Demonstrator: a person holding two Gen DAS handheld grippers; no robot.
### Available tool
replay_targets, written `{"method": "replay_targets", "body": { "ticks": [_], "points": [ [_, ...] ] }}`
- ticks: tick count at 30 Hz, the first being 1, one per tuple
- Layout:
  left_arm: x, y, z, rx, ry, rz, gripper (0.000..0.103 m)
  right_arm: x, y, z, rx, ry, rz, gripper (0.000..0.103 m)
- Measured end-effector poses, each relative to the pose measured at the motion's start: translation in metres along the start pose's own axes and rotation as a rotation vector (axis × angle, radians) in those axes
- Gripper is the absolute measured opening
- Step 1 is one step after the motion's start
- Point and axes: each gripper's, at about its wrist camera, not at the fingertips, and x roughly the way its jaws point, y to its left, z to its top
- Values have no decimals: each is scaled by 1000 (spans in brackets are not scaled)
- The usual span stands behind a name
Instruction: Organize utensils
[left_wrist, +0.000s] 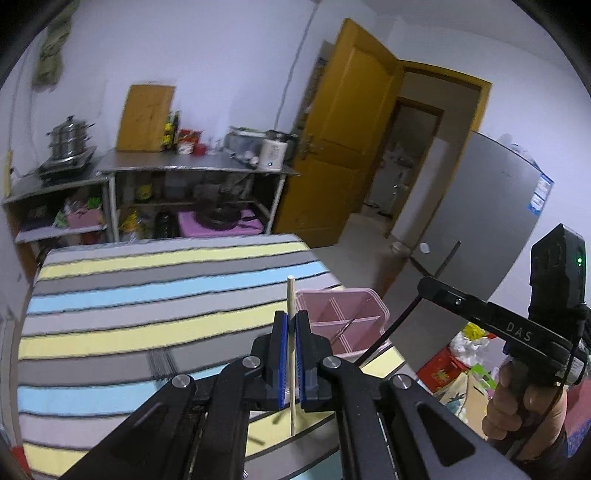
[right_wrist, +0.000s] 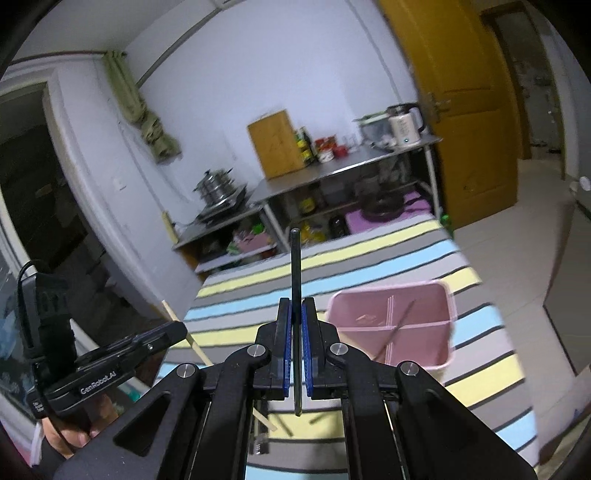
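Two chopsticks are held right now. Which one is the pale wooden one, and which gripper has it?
The light wooden chopstick is clamped in the left gripper. The right gripper holds the dark black chopstick instead. Both stand above the striped tablecloth.

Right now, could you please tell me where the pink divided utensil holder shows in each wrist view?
Left wrist view: the pink utensil holder sits right of centre, just right of the left gripper and its wooden chopstick.
Right wrist view: the pink utensil holder sits right of centre, beside the right gripper.
Shared landmark: the striped tablecloth under it.
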Motion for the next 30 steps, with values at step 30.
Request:
{"method": "replay_targets", "body": {
  "ticks": [30],
  "points": [
    [112, -25, 26, 67, -33, 6, 4, 34, -68, 16, 35, -42, -117, 5]
  ]
}}
